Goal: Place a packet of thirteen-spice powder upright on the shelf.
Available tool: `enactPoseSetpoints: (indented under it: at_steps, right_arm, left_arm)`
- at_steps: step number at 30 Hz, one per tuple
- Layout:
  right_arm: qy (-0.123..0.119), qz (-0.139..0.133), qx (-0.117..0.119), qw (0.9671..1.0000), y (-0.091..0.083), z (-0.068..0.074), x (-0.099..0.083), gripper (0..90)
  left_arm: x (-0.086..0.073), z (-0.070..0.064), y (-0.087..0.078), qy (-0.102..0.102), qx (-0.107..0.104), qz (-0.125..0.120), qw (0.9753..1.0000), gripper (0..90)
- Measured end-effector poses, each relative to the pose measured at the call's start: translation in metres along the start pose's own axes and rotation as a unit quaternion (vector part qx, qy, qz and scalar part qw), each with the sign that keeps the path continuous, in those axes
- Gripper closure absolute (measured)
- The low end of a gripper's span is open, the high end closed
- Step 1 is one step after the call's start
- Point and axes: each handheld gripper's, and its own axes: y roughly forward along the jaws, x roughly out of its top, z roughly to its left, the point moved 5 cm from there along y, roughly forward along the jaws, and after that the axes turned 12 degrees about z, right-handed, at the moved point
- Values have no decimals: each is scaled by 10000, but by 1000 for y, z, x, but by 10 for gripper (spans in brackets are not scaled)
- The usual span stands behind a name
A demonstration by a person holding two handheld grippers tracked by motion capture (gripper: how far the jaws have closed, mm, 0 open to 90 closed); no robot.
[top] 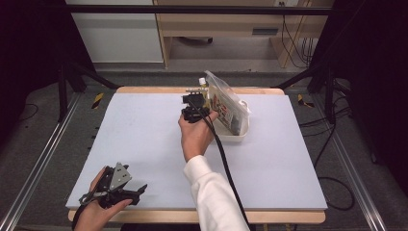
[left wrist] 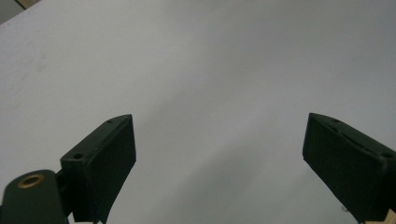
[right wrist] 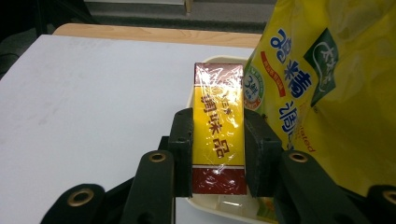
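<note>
Right gripper view: right gripper [right wrist: 218,154] clamped on both long sides of a yellow-and-red box [right wrist: 218,128] wrapped in clear film, held upright over the near end of a white tray [right wrist: 219,208].
High view: same tray [top: 236,136] at the far middle of the grey mat [top: 144,144]; box just beside a big yellow bag [right wrist: 327,88] standing in it.
Left gripper: resting near the front left corner [top: 115,188], jaws wide apart, holding nothing.
Step, as judged: either lifting the box out or setting it in; cannot tell which.
Doing it well: keep the squeeze steady, since film looks slippery; move straight up or down; stay clear of the bag to avoid tipping it.
</note>
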Motion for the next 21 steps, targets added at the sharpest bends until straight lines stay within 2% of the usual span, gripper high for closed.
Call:
enactPoseSetpoints:
  at_steps: [21]
  right_arm:
    - [75, -14, -21, 10000, 17, -2, 5, 677]
  left_arm:
    - [0, 0, 2, 69, 28, 13, 10000, 91]
